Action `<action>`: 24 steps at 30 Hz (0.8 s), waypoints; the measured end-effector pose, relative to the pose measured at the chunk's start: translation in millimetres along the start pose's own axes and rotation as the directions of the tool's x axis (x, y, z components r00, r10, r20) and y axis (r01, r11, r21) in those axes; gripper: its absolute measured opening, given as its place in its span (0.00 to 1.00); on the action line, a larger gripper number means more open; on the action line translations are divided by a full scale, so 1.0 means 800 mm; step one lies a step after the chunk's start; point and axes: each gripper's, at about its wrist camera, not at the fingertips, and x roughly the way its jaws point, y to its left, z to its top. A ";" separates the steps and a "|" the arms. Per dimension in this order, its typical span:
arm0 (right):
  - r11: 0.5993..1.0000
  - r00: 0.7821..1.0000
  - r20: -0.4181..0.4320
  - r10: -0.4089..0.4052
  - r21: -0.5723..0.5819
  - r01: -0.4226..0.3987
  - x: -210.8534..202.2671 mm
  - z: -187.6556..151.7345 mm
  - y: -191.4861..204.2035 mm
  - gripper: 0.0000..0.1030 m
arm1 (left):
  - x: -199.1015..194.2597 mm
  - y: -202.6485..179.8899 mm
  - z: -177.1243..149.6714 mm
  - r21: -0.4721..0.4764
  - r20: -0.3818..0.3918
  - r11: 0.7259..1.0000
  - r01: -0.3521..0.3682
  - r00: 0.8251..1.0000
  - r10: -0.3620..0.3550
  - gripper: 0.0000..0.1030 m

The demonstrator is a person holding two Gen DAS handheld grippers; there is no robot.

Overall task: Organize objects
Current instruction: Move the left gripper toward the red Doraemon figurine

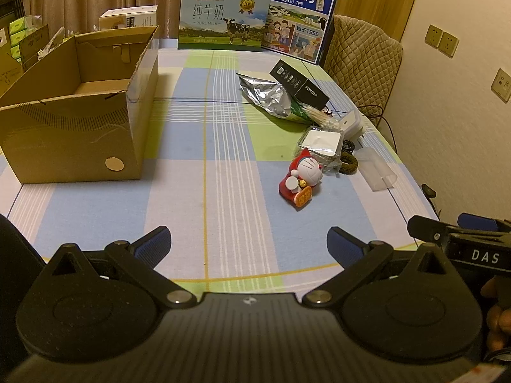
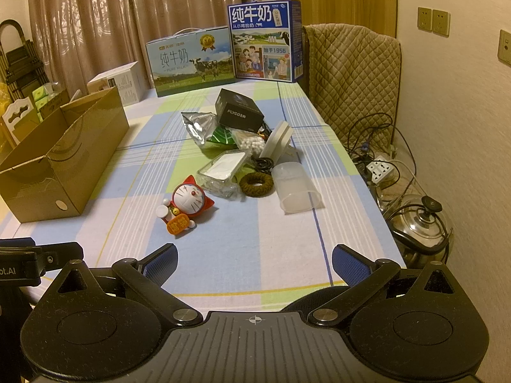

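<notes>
Both hand-held grippers, left [image 1: 249,239] and right [image 2: 255,260], wide open, empty, Doraemon figurine [image 2: 186,202] ahead, cardboard box [image 1: 76,102] left, perhaps empty

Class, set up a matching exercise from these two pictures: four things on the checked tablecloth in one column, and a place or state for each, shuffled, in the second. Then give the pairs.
Things
1. red and white cat figurine
2. open brown cardboard box
3. brown braided ring
4. black rectangular box

Places or states
A. far end of the pile, by the crumpled silver foil bag
B. left side of the table, nothing visible inside
C. nearest the tongs, lying on its back
D. beside the frosted plastic cup lying on its side

Pairs: 1-C, 2-B, 3-D, 4-A
</notes>
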 end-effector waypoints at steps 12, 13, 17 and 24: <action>1.000 1.000 -0.012 0.005 0.021 -0.005 0.003 0.003 -0.004 0.98 | 0.003 0.004 0.007 0.013 0.001 0.999 0.030 1.000 -0.030 0.99; 1.000 1.000 -0.013 0.005 0.022 -0.004 0.003 0.003 -0.003 0.98 | 0.004 0.004 0.009 0.017 0.001 0.999 0.033 0.999 -0.033 0.99; 1.000 1.000 -0.018 0.006 0.027 -0.005 0.006 0.003 -0.004 0.98 | 0.010 0.006 0.013 0.027 -0.011 0.999 0.041 0.999 -0.040 0.99; 0.998 0.999 -0.040 0.012 0.057 -0.010 0.011 0.008 -0.013 0.98 | 0.026 0.010 0.021 0.028 -0.033 0.998 0.057 0.998 -0.056 0.99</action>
